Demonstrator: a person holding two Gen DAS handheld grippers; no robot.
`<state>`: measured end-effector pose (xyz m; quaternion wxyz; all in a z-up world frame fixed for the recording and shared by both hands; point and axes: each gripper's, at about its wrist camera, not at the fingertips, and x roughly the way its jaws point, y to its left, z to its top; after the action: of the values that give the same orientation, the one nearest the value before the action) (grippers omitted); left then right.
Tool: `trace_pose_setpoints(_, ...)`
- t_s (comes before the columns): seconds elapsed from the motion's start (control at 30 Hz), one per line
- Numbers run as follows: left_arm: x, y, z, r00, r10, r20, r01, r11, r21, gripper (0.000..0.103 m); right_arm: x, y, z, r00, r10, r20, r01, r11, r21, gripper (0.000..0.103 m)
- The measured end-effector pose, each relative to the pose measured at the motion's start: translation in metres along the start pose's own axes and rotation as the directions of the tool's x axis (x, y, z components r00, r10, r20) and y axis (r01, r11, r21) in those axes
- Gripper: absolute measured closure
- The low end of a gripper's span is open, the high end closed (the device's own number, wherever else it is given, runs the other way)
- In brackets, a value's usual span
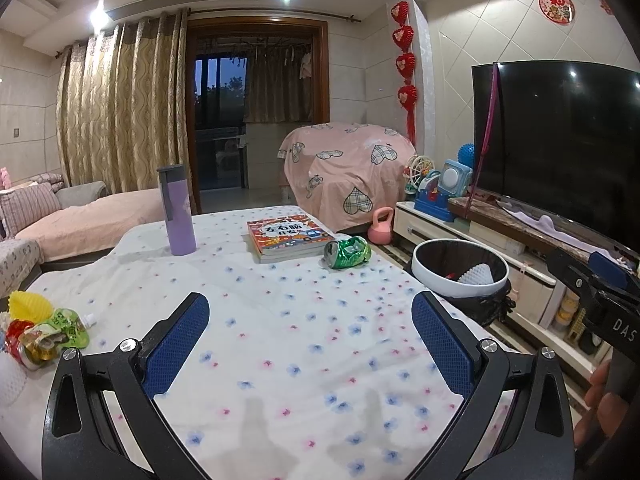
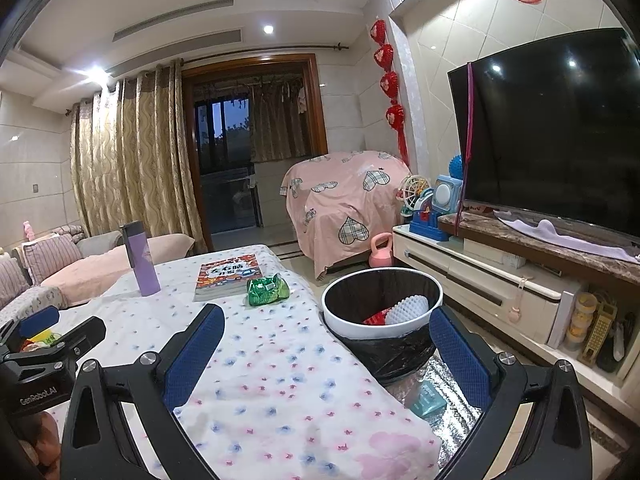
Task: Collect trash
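Note:
My left gripper (image 1: 311,302) is open and empty above the flowered tablecloth (image 1: 280,360). A crushed green can (image 1: 347,253) lies farther ahead beside a book, near the table's right edge. A pile of trash rests at the left edge: a yellow foam net (image 1: 28,306), a green pouch (image 1: 70,326) and a crushed red-gold can (image 1: 32,346). My right gripper (image 2: 326,314) is open and empty, over the table's right edge next to the white-rimmed bin (image 2: 340,326). The green can (image 2: 267,289) lies ahead of it, to the left. Inside the bin are a white foam net (image 2: 408,308) and something red (image 2: 374,318).
A purple bottle (image 1: 178,210) stands upright at the back left of the table, and a picture book (image 1: 288,238) lies at the back centre. The bin (image 1: 424,276) stands on the floor between the table and the TV cabinet (image 2: 480,280). A sofa (image 1: 80,220) runs along the left.

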<state>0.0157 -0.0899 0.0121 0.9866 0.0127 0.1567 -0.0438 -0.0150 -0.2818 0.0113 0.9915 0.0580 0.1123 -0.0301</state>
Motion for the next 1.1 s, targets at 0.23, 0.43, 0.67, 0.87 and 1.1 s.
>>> trace_pose_setpoints(0.23,0.0,0.0,0.0,1.0,0.001,0.0,-0.001,1.0,-0.002,0.0,-0.001,0.001,0.001,1.0,0.005,-0.001,-0.005,1.0,0.0,0.0)
trace_pose_setpoints(0.43,0.002,0.002,-0.001,1.0,-0.002,-0.006,0.002,1.0,0.0,0.0,-0.002,0.002,0.0,1.0,0.007,-0.002,-0.007,1.0,0.002,0.0)
trace_pose_setpoints(0.67,0.004,0.003,-0.002,1.0,-0.003,-0.012,0.003,1.0,0.002,0.0,-0.001,0.001,-0.001,1.0,0.013,-0.009,-0.013,1.0,0.011,0.0)
trace_pose_setpoints(0.87,0.007,0.005,-0.003,1.0,-0.004,-0.026,0.004,1.0,0.002,0.0,0.004,0.0,-0.003,1.0,0.02,-0.023,-0.019,1.0,0.017,0.0)
trace_pose_setpoints(1.1,0.015,0.006,-0.004,0.999,-0.012,-0.053,0.012,1.0,-0.003,0.0,0.013,-0.003,-0.005,0.999,0.027,-0.047,-0.026,0.999,0.03,0.0)
